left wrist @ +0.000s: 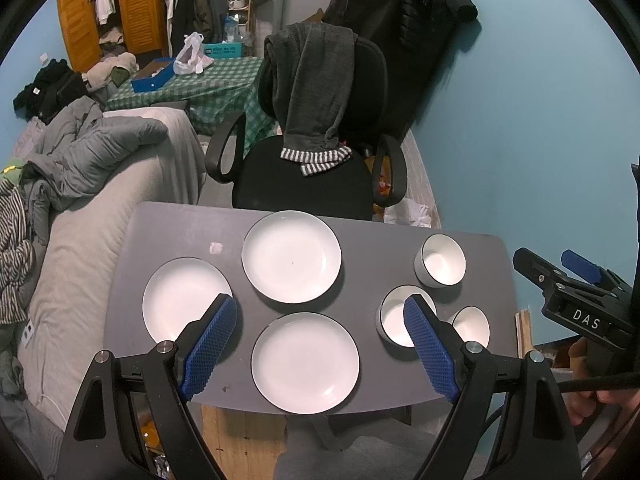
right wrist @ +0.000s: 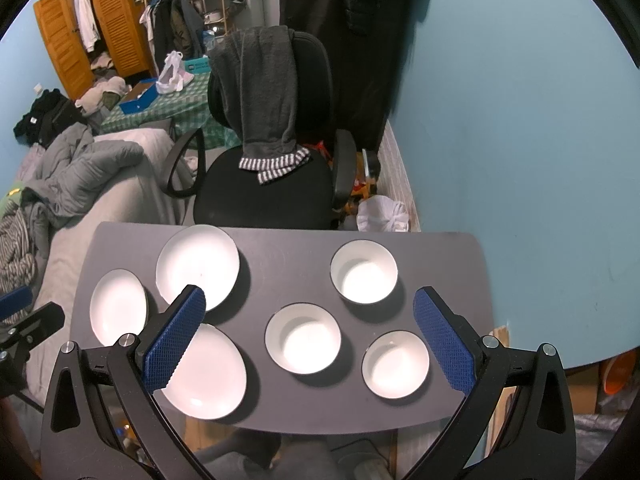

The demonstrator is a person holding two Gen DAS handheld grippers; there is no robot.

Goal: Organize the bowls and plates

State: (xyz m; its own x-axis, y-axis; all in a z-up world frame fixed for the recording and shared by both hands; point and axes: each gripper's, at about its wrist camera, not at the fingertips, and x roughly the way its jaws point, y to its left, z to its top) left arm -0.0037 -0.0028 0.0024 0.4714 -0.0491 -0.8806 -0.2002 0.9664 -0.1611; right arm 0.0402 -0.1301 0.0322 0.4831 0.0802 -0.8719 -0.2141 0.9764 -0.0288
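Three white plates lie on the grey table (left wrist: 372,384): a far plate (left wrist: 291,256), a left plate (left wrist: 180,298) and a near plate (left wrist: 305,362). Three white bowls stand at the right: a far bowl (right wrist: 364,271), a middle bowl (right wrist: 303,338) and a near bowl (right wrist: 395,364). My left gripper (left wrist: 320,314) hovers open above the table's near half, nothing between its blue pads. My right gripper (right wrist: 310,308) hangs open over the bowls, empty too; it also shows in the left wrist view as the right gripper (left wrist: 560,268) off the table's right edge.
A black office chair (left wrist: 304,176) draped with a grey garment stands behind the table. A bed with grey bedding (left wrist: 100,184) runs along the left. The blue wall (left wrist: 520,140) closes the right side. A white bag (right wrist: 382,214) lies on the floor by the chair.
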